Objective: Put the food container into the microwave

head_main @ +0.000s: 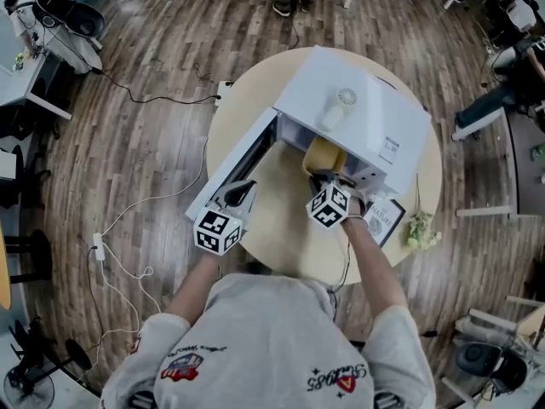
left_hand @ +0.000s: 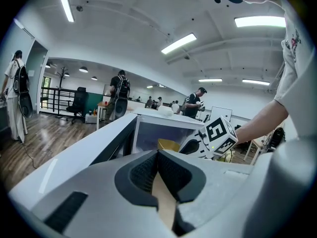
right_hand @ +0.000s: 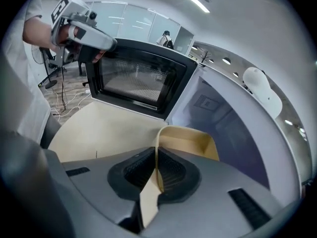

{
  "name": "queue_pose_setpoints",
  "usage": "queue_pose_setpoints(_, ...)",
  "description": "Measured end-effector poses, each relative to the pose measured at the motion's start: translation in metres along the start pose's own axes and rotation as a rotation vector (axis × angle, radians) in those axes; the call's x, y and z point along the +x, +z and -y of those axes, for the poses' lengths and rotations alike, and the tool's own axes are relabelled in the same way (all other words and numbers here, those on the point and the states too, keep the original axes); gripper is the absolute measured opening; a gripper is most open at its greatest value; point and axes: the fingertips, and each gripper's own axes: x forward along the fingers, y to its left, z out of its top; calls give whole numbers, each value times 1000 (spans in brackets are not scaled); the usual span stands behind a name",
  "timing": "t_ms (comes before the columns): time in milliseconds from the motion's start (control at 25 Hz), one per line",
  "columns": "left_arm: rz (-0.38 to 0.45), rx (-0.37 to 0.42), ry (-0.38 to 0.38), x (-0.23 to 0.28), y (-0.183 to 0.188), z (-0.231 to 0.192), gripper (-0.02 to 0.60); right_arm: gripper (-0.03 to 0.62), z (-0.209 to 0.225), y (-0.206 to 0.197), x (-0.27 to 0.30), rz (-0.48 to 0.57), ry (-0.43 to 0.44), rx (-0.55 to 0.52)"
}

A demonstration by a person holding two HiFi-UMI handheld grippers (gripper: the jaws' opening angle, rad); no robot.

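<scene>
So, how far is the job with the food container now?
Done: the microwave door stands open. In hand: the right gripper has its jaws shut on the food container, at the microwave opening. Still to do: set it inside, let go.

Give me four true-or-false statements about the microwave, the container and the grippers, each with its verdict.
1. The microwave door is open. True.
2. The right hand-held gripper is empty. False: its jaws pinch the rim of the yellow food container.
3. The food container rests on top of the microwave. False: it is held at the open cavity; a small white fan lies on top.
4. The microwave stands on a round table. True.
</scene>
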Motion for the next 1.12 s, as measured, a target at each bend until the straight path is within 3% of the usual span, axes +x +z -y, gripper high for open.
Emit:
queue_pose_setpoints(280, -5, -11, -5, 3, -3, -3, 5, 28, 12, -2, 15, -39, -46, -50)
queue_pose_setpoints(520, -11, -23, 2, 4, -7, -7, 5, 31, 26, -4, 28, -32, -94, -11)
queue_pose_setpoints(1120, -26, -51, 0, 9, -10, -16, 5, 31, 56, -5, 53, -62, -176, -42)
